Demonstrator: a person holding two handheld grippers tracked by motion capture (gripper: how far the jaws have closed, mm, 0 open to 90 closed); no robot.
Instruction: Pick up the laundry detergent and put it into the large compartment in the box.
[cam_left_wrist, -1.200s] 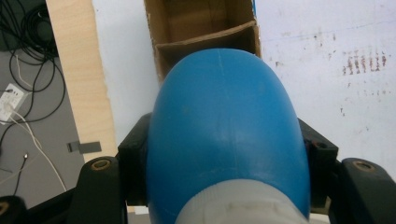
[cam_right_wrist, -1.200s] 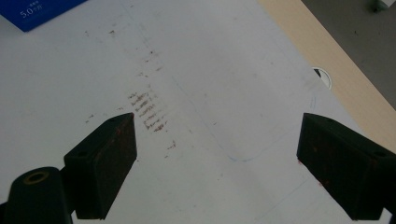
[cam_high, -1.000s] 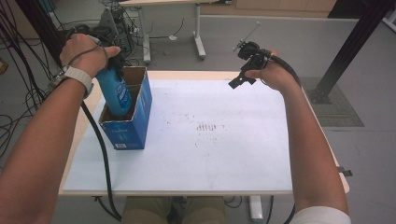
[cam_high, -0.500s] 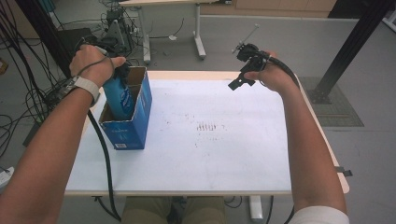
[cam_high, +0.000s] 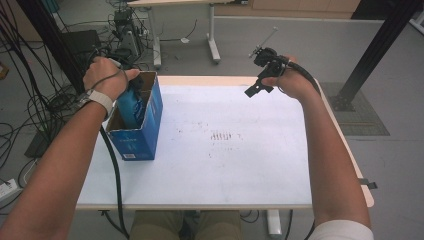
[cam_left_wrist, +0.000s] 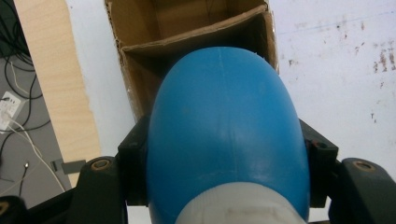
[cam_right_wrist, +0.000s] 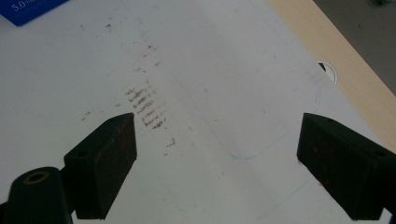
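- A person's two bare forearms reach in from the near edge of a white-topped table with a pale wooden rim, as seen from the high view.
- Faint brownish smudge marks dot the middle of the tabletop; the right gripper view shows the same marks between and beyond its jaws.
- On the table's left side stands an open blue cardboard box with a brown inside, upright, close to the table's left edge.
- The left gripper, in the left hand that wears a pale wrist strap, hangs over the far end of that box; its jaws are clamped on either side of a smooth blue rounded plastic bottle, which in the high view sits partly down inside the box opening.
- In the left gripper view the box's far compartment lies open beyond the bottle.
- The right gripper, in the right hand, hovers above the table's far right corner, well apart from the box; its black jaws stand wide apart with nothing between them.
- Beyond the table lie a grey floor, tangled black cables at left and white desk legs.
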